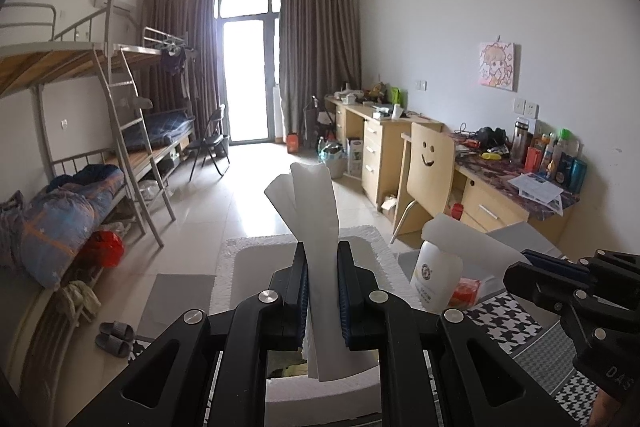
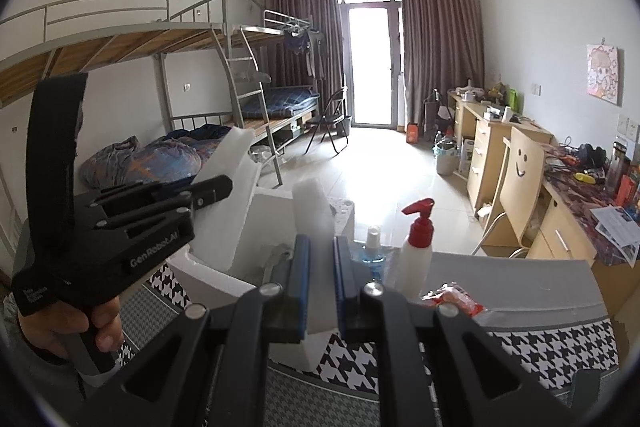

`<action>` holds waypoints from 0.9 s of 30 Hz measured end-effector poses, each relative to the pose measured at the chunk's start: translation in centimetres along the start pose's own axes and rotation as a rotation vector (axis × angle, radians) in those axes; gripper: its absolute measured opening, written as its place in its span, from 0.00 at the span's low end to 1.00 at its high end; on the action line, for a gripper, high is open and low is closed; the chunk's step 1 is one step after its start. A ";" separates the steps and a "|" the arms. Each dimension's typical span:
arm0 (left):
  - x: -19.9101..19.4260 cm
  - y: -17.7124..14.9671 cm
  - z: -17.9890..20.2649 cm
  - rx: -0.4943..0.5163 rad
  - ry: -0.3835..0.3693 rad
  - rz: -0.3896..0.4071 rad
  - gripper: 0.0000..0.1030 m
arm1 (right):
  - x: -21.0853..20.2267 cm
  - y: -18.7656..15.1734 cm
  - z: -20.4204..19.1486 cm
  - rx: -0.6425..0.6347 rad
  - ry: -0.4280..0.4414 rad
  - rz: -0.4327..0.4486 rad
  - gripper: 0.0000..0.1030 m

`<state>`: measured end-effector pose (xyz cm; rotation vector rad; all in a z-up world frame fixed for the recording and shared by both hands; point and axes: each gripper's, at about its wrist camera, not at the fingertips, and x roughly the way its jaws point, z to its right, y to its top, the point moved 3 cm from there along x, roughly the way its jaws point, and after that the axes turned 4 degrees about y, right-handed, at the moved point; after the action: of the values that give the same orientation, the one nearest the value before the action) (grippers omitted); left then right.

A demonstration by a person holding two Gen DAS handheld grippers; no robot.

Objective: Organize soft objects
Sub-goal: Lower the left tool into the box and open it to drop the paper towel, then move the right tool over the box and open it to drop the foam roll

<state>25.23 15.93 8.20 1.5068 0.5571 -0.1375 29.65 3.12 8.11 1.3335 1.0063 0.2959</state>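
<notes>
- Left gripper (image 1: pixel 322 291) pinching white foam sheets (image 1: pixel 312 203), upright above foam box (image 1: pixel 240 267)
- right gripper (image 2: pixel 321 287) clamping foam strip (image 2: pixel 314 211); pump bottle (image 2: pixel 416 251) at 2 o'clock

White foam sheets (image 1: pixel 316 219), black-and-white houndstooth cloth (image 2: pixel 552 351), red-capped white bottle (image 2: pixel 416 255).

Blown-out balcony door (image 1: pixel 248 79) backlight (floor glare), dim interior, perhaps slightly soft, fisheye-warped edges
</notes>
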 end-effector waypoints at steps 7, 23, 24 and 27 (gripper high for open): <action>1.7 -0.3 -0.4 -0.005 -0.014 -0.041 0.13 | 0.7 0.2 0.0 0.002 0.006 -0.012 0.13; 5.3 -1.9 -1.4 -0.017 -0.018 -0.153 0.45 | 1.3 0.1 0.2 0.008 0.003 -0.027 0.13; 5.3 -2.0 -1.6 -0.026 -0.019 -0.151 0.64 | 1.3 0.1 0.3 0.010 0.003 -0.028 0.13; 5.1 -2.0 -2.1 -0.040 -0.003 -0.142 0.74 | 1.4 0.0 0.4 0.010 0.000 -0.029 0.13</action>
<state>28.30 19.09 4.30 1.4284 0.6605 -0.2374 30.77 3.85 7.50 1.3269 1.0280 0.2694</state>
